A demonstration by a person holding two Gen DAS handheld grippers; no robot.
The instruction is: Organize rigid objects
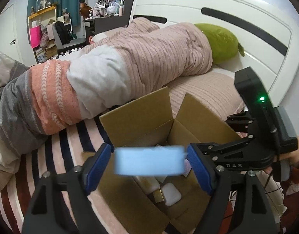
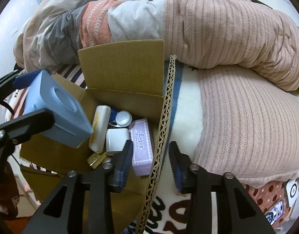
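Observation:
An open cardboard box sits on the bed. My left gripper hangs over it, shut on a light blue box held crosswise between the blue pads. The right wrist view has that same blue box in the left gripper above the cardboard box's left side. My right gripper is open and straddles the box's right flap edge, with neither pad touching it. Inside lie a lilac carton, a white case, a cream tube, a gold piece and a silver cap.
A rolled pink and grey quilt lies just behind the box, with a green cushion and a white headboard beyond it. A striped blanket covers the bed on the left. A phone lies at the lower right. A person's hand holds the right gripper's body.

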